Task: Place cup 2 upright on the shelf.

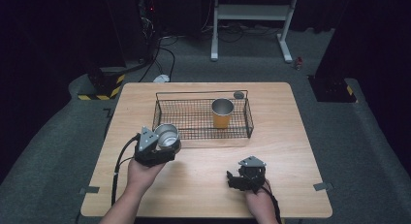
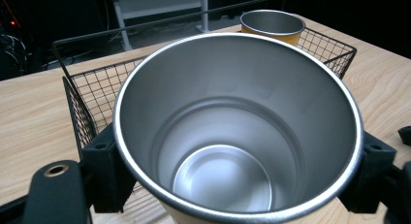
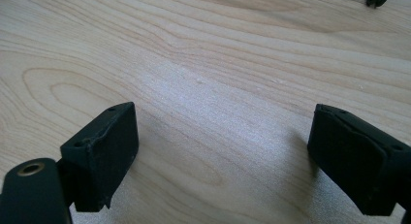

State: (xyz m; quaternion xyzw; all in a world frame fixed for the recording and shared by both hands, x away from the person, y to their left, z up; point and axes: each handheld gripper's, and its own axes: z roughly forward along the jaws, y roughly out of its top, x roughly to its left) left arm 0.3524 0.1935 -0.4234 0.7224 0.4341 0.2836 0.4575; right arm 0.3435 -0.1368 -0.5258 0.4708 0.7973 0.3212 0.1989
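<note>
My left gripper (image 1: 162, 145) is shut on a steel cup (image 1: 166, 135), holding it just above the table beside the basket's near left corner. In the left gripper view the steel cup (image 2: 237, 132) shows its empty shiny inside, with a black jaw pressed on each side of it. A second steel cup with an orange wall (image 1: 222, 113) stands upright inside the black wire basket (image 1: 180, 121); the orange cup (image 2: 272, 24) and the basket (image 2: 82, 112) lie beyond the held cup. My right gripper (image 1: 236, 178) rests low on the table at the near right, open, with bare wood between its jaws (image 3: 223, 156).
The wooden table (image 1: 281, 136) carries the basket across its far middle. A small grey round thing (image 1: 238, 94) sits at the basket's far right rim. Beyond the table stand a white frame (image 1: 252, 20), cables and black-and-yellow bases (image 1: 102, 88) on the grey floor.
</note>
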